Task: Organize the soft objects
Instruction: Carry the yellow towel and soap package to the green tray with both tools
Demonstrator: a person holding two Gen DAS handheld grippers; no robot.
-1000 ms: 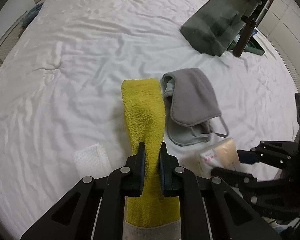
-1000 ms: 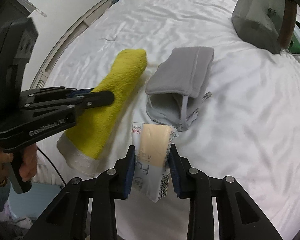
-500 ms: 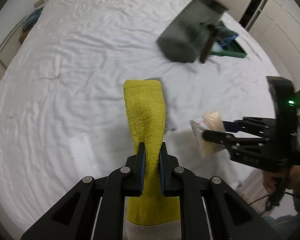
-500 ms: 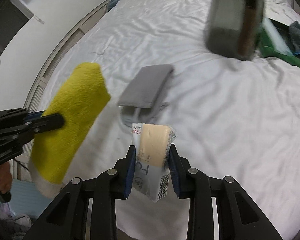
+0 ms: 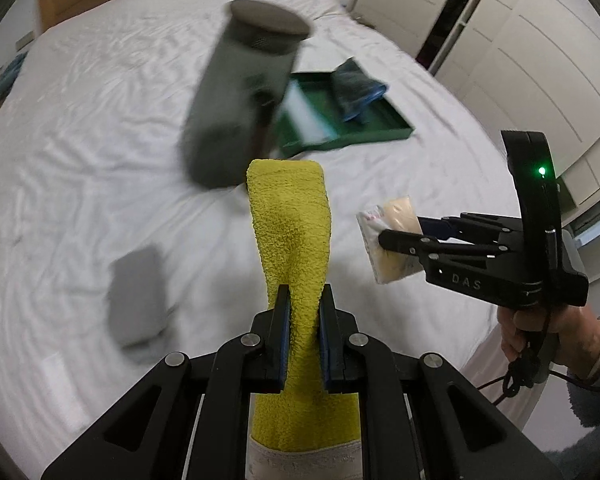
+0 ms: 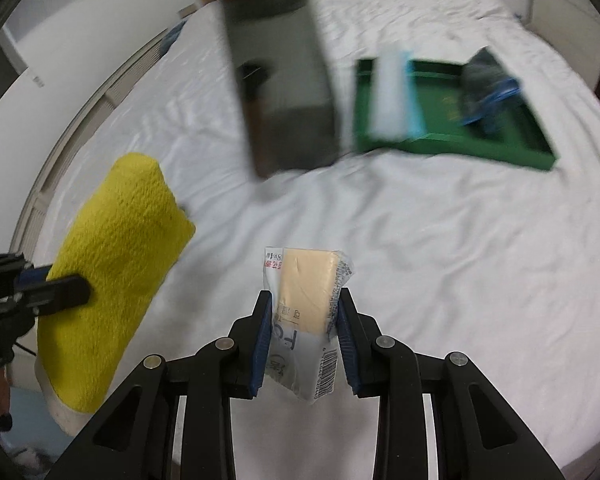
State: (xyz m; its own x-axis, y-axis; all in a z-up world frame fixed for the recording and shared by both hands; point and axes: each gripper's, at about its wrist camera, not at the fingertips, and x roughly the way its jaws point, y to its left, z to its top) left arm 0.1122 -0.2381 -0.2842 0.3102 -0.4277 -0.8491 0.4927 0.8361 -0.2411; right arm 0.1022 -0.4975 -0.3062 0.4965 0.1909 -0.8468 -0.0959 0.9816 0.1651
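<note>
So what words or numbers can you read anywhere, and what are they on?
"DAS": on the side of the right tongs.
"FG", sideways, uncertain: on the wrapped sponge packet.
The packet's red print, small lettering and barcode digits: too small and blurred to read.
Nothing readable elsewhere.

Each wrist camera looks steeply down along its own fingers over the white bed [image 5: 100, 168]. Both views share the far green tray [image 6: 452, 136] and dark bin [image 5: 244, 92].

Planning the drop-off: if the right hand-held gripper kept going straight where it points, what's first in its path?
Probably bare white sheet; the right hand-held gripper, shut on the wrapped sponge, points between the dark container and green tray. Depth is unclear.
</note>
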